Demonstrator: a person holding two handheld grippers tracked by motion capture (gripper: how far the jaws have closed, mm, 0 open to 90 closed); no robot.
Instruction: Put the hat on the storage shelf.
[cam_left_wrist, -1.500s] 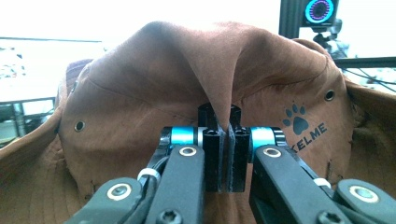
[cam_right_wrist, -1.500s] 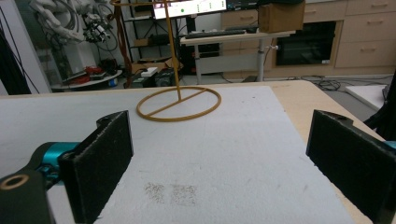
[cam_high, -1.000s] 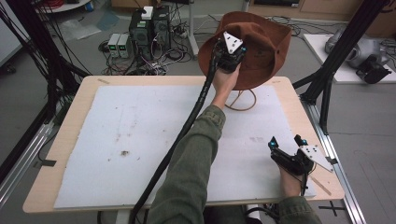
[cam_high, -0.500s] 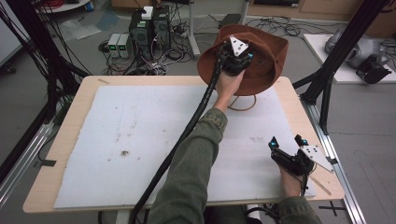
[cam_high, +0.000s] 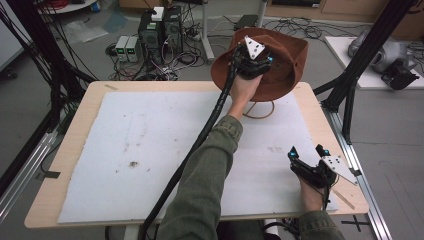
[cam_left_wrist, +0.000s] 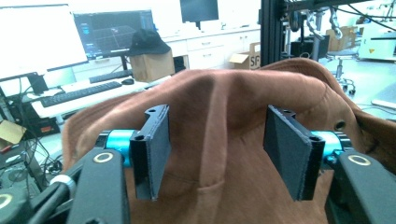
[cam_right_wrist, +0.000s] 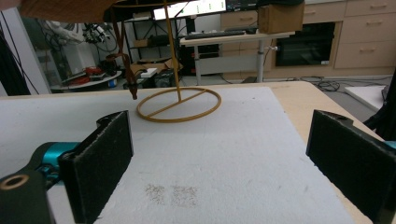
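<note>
The left gripper (cam_high: 257, 60) has just been opening, its jaws apart around the brown hat (cam_high: 280, 75); the right gripper (cam_high: 307, 152) rests wide on the worktop (cam_high: 75, 115).

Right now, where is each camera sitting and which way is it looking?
High view: sits above the person's side, looking forward and down on the table; both forearms come in from below, with the left gripper at the brown hat and the right gripper low at the right.
Left gripper view: rides on the left gripper, looking along its parted jaws at the hat's crown.
Right gripper view: rides on the right gripper, looking level across the white mat to the wire stand.
Shared: the hat shows in all three views.
</note>
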